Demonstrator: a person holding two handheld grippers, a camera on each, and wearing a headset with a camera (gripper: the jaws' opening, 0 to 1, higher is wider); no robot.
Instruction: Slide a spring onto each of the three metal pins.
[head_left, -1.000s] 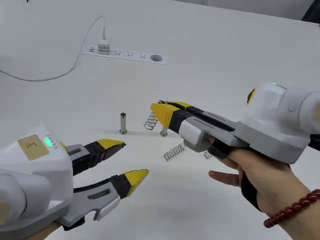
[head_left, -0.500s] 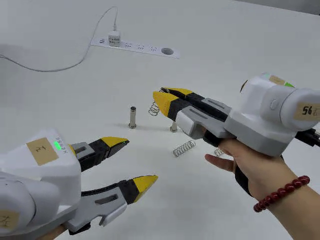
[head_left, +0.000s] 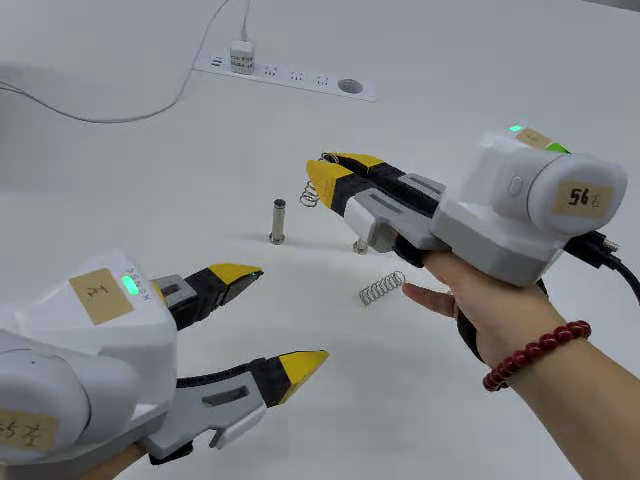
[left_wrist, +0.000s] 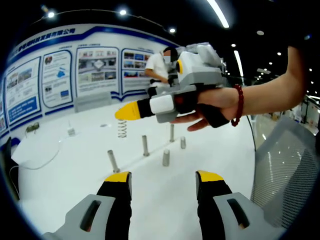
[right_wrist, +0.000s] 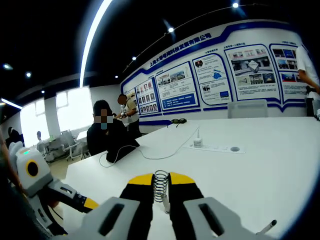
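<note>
1. Spring (right_wrist: 160, 186): the right tool (head_left: 328, 178) is pinching it between the yellow tips. The jaws are standing almost together, and the coil is running crosswise to them with both ends poking out.
2. In the left gripper view the coil is hanging down from those tips, above the desk (head_left: 480, 90). It is near a cluster of upright pins (left_wrist: 145, 145) and is not yet sitting over any of them.
3. A second spring (head_left: 382, 288) is lying loose on the desk, just beside the person's right hand (head_left: 470, 310). One bare pin (head_left: 278, 220) is standing apart to its left.
4. The left tool (head_left: 285, 315) is hovering low with its jaws wide apart and nothing between them.
5. Handling, as a judgement: the coil is looking like thin wire, so it is probably very light, soft along its length and slippery on its round turns. A hard sideways squeeze is likely risking a flattened turn or the coil popping out.
6. The best hold is probably gentle and on the upper turns. That is leaving the lower mouth free to drop over a pin top.
7. The pins are looking stiff but narrow-footed, so a side nudge may be tipping them.
</note>
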